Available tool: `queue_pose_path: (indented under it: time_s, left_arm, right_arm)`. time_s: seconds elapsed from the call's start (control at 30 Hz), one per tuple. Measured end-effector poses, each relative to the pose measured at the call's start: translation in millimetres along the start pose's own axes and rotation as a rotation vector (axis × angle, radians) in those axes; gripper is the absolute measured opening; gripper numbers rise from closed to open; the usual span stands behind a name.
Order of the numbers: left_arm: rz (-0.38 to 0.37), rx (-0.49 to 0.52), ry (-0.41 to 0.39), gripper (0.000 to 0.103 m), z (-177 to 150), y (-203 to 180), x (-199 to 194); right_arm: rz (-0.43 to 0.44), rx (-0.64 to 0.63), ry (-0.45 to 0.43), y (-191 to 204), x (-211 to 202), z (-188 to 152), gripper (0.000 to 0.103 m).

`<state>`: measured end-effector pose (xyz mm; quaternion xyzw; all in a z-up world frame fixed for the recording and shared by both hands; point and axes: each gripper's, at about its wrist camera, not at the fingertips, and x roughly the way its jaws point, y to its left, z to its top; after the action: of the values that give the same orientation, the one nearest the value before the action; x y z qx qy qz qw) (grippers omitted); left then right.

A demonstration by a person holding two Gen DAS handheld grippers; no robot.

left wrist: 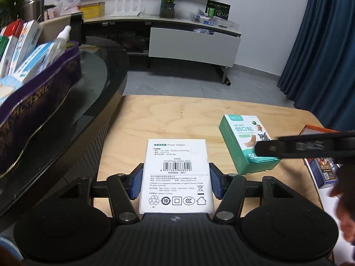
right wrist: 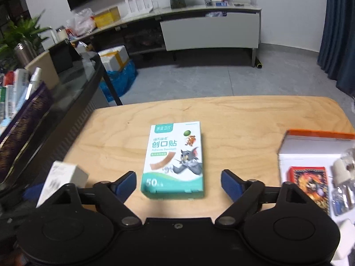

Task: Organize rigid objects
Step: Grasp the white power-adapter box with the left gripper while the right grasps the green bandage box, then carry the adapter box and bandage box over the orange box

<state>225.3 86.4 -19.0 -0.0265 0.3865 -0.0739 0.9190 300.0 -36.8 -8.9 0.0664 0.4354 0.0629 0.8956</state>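
A white power adapter box [left wrist: 176, 161] with a barcode label sits between the blue pads of my left gripper [left wrist: 176, 181], which is shut on its two sides. The same box [right wrist: 63, 177] shows at the left edge of the right wrist view. A green adhesive bandage box [right wrist: 175, 155] with a cartoon cat lies flat on the wooden table [right wrist: 233, 122]. My right gripper [right wrist: 178, 184] stands open around its near end, with a gap on both sides. In the left wrist view the bandage box [left wrist: 241, 141] lies to the right, partly behind the blurred black right gripper [left wrist: 299, 147].
A purple basket [left wrist: 44, 93] with several boxes and a spray bottle stands on the dark glass table [left wrist: 97, 71] to the left. At the right, an orange-edged white box [right wrist: 315, 146] holds a red card pack [right wrist: 308, 184] and small clear bottles [right wrist: 344, 184].
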Motion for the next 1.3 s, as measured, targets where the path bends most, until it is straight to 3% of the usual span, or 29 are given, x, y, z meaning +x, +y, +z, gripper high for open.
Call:
queue_pose_path:
  time_s: [0.27, 0.3, 0.37, 0.4, 0.57, 0.77, 1.07, 1.3]
  left_arm:
    - [0.011, -0.01, -0.014, 0.06, 1.4, -3.4, 4.5]
    - [0.016, -0.014, -0.015, 0.06, 1.6, -2.7, 3.8]
    - [0.021, -0.015, -0.019, 0.06, 1.6, -2.7, 2.9]
    - [0.034, -0.011, -0.027, 0.06, 1.8, -3.9, 0.6]
    - [0.047, 0.01, -0.096, 0.059, 2.4, -23.9, -23.1]
    - [-0.002, 0.032, -0.124, 0.059, -10.8, -84.9, -62.6]
    - [-0.145, 0.065, -0.152, 0.06, -47.5, -187.7, -114.1]
    - [-0.187, 0.083, -0.122, 0.06, -73.4, -221.1, -118.9]
  right_arm:
    - [-0.133, -0.062, 0.06, 16.8, 50.4, 9.0, 0.102]
    - [-0.141, -0.062, 0.071, 16.2, 55.0, 8.1, 0.099]
    - [-0.119, -0.058, 0.04, 13.8, 51.6, 4.6, 0.084]
    - [-0.134, -0.065, 0.03, 13.4, 46.8, 3.3, 0.084]
    - [-0.081, -0.054, -0.038, -2.0, -6.7, -2.9, 0.084]
    - [-0.086, -0.054, -0.13, -40.8, -105.8, -30.3, 0.084]
    - [-0.241, 0.051, -0.132, -136.1, -210.0, -97.4, 0.084]
    - [-0.267, 0.088, -0.175, -173.1, -247.8, -128.9, 0.084]
